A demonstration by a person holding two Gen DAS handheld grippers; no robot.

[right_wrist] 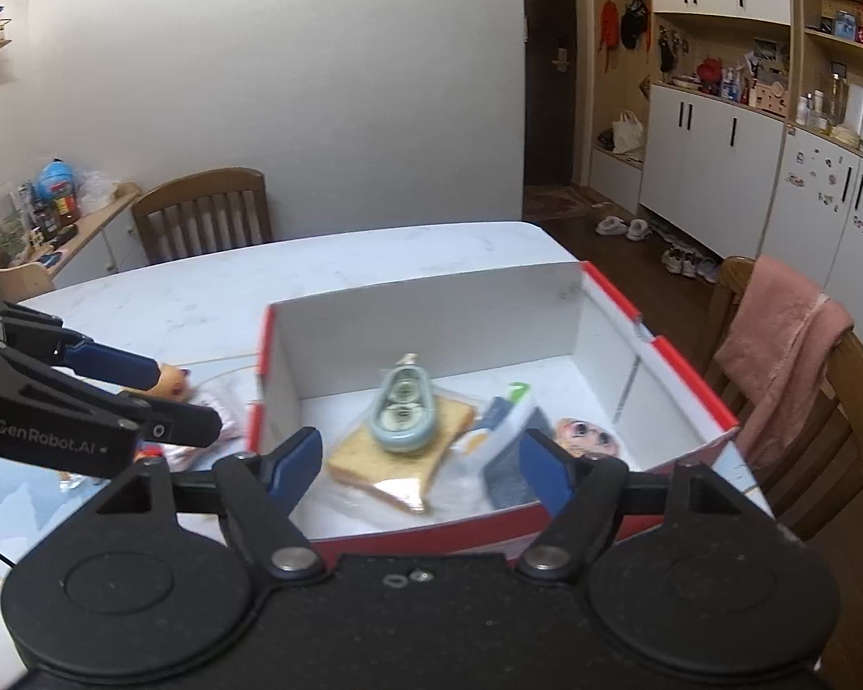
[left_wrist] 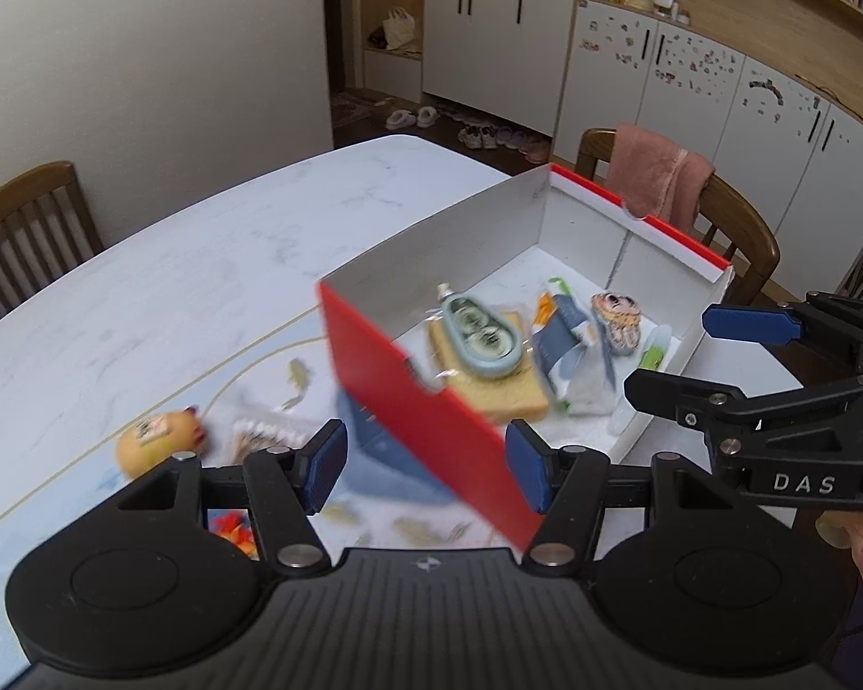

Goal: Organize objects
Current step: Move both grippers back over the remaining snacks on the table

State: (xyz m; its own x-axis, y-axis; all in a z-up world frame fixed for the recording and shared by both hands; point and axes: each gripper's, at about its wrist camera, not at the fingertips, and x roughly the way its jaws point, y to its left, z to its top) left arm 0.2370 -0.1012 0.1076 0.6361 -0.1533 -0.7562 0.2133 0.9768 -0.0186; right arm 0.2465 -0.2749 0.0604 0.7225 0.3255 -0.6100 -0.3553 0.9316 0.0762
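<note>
A red box [left_wrist: 431,408] with a white inside stands on the table. In it lie a wrapped bread slice [right_wrist: 385,466], a pale blue oval case [right_wrist: 403,414] on top of the bread, a grey-and-white packet [right_wrist: 506,448], a round cartoon-face piece [left_wrist: 618,313] and a green-capped tube [left_wrist: 653,353]. My left gripper [left_wrist: 426,466] hangs open over the box's near-left wall, holding nothing. My right gripper [right_wrist: 423,460] hovers open above the box's near side, also holding nothing. A yellow round toy [left_wrist: 155,440] lies on the table left of the box.
The box sits on a light marble table [left_wrist: 201,241] with a blue patterned mat [left_wrist: 391,523]. A small packet [left_wrist: 264,431] and an orange item [left_wrist: 233,526] lie by the toy. Wooden chairs [right_wrist: 207,213] ring the table; one carries a pink towel [right_wrist: 776,339].
</note>
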